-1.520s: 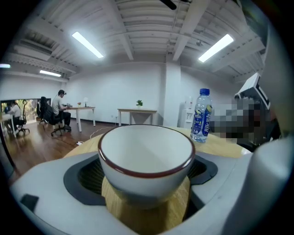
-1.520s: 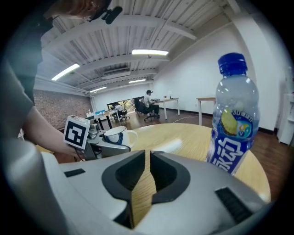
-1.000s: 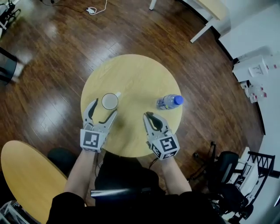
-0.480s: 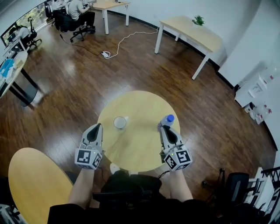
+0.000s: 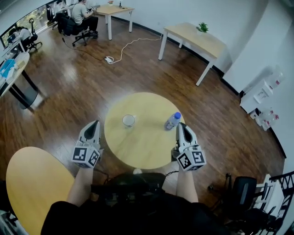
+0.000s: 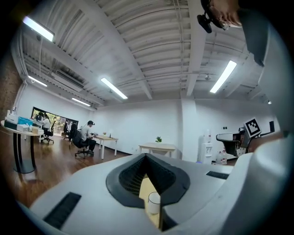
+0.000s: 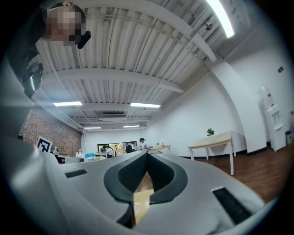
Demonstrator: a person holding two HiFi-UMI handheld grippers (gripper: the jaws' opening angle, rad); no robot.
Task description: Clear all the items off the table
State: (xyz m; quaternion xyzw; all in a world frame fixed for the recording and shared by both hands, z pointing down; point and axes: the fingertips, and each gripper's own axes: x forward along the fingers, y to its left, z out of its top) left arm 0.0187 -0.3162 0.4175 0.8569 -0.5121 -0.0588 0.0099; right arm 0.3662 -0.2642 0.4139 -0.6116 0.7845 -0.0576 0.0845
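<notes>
A round wooden table [image 5: 142, 147] stands below me with a clear cup [image 5: 128, 120] left of centre and a plastic bottle with a blue cap [image 5: 172, 121] lying on its side at the right. My left gripper [image 5: 94, 123] is held up off the table's left edge, shut and empty. At the right edge, beside the bottle but above it, my right gripper [image 5: 182, 125] is also shut with nothing in it. The left gripper view looks past the shut left gripper [image 6: 147, 156] to the cup [image 6: 154, 202]. In the right gripper view the right gripper [image 7: 147, 153] shows only a strip of table [image 7: 140, 205].
A second round table [image 5: 32, 183] is at the lower left and an office chair [image 5: 243, 193] at the lower right. Farther off stand a rectangular desk with a plant [image 5: 197, 39], a desk with a seated person [image 5: 112, 9], and a white cable [image 5: 124, 50] on the floor.
Both grippers have risen from the tabletop and spread out to the table's two edges. The left jaws, open beside the cup a second ago, are shut. My view has lifted and shows more of the room.
</notes>
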